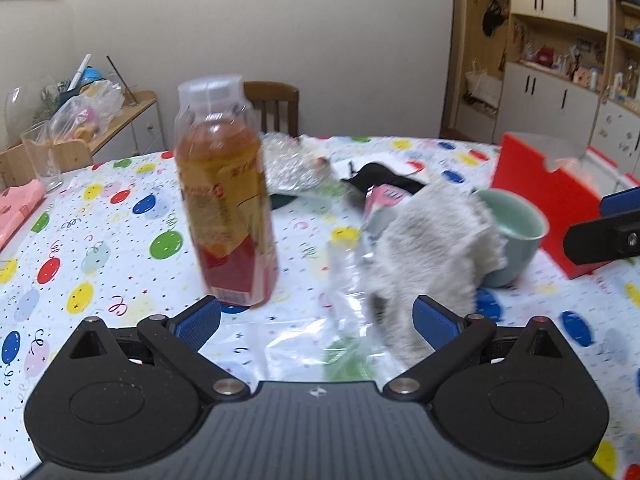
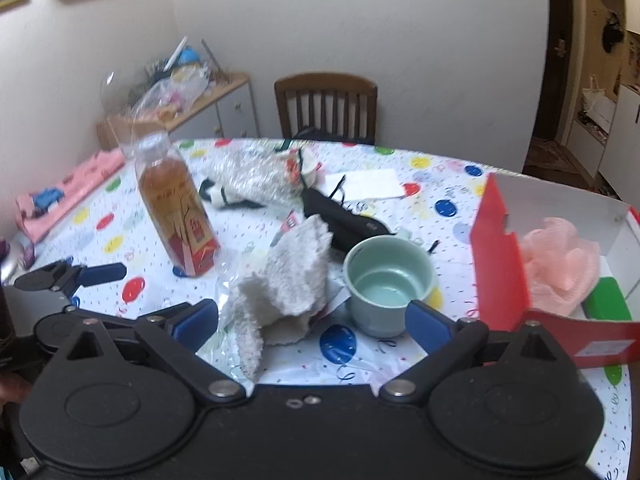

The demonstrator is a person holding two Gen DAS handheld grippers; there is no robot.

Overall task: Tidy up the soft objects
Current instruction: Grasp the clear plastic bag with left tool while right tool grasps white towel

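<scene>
A white fluffy cloth (image 2: 286, 280) lies crumpled on the balloon tablecloth beside a pale green cup (image 2: 390, 280). It also shows in the left wrist view (image 1: 428, 248). My left gripper (image 1: 316, 320) is open, just in front of the cloth and a clear plastic bag (image 1: 336, 320). My right gripper (image 2: 312, 324) is open, with the cloth's near end between its fingers. A red box (image 2: 500, 256) at the right holds a pink mesh sponge (image 2: 560, 260) and a green item (image 2: 606, 304). A black soft pouch (image 2: 340, 216) lies behind the cloth.
A tea bottle (image 1: 228, 200) stands close to my left finger. Bubble wrap (image 2: 248, 176), a pink cloth (image 2: 68, 196) at the left edge, a drinking glass (image 1: 42, 156) and a wooden chair (image 2: 326, 104) behind the table are in view.
</scene>
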